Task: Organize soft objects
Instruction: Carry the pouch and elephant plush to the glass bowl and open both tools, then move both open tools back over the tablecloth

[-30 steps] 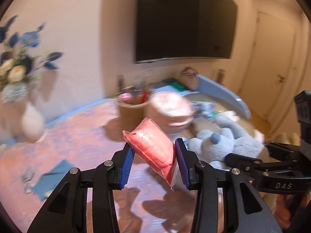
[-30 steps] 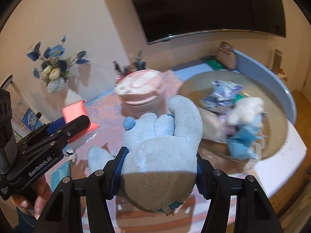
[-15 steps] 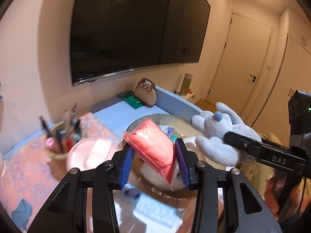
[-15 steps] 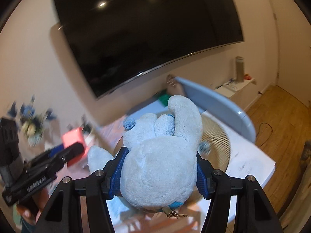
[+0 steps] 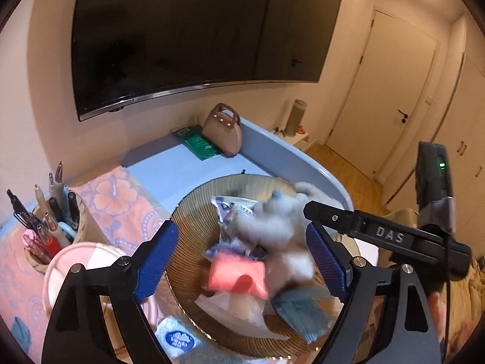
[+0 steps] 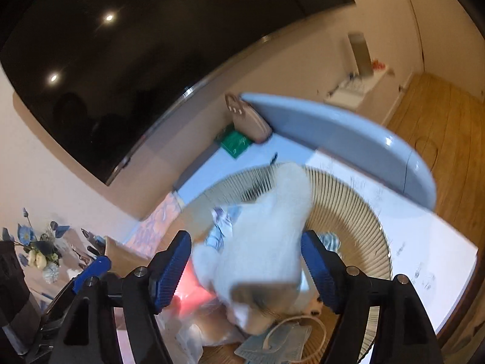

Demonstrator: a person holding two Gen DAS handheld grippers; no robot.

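Note:
A round woven basket on the table holds several soft items. The red soft packet lies in it, below and free of my left gripper, whose jaws are opening wide with nothing touching the pads. The pale blue plush toy is blurred and dropping into the basket between the pads of my right gripper, whose jaws are opening too; a gap shows at the left pad. The right gripper reaches over the basket from the right.
Left of the basket stand a pen holder and a pink lidded container. A brown handbag and green book sit at the back under the wall TV. A flower vase is far left. A blue mask lies in the basket.
Both grippers moved over the basket and opened. The red packet left the left gripper and lies in the basket. The plush toy slipped out of the right gripper's hold.

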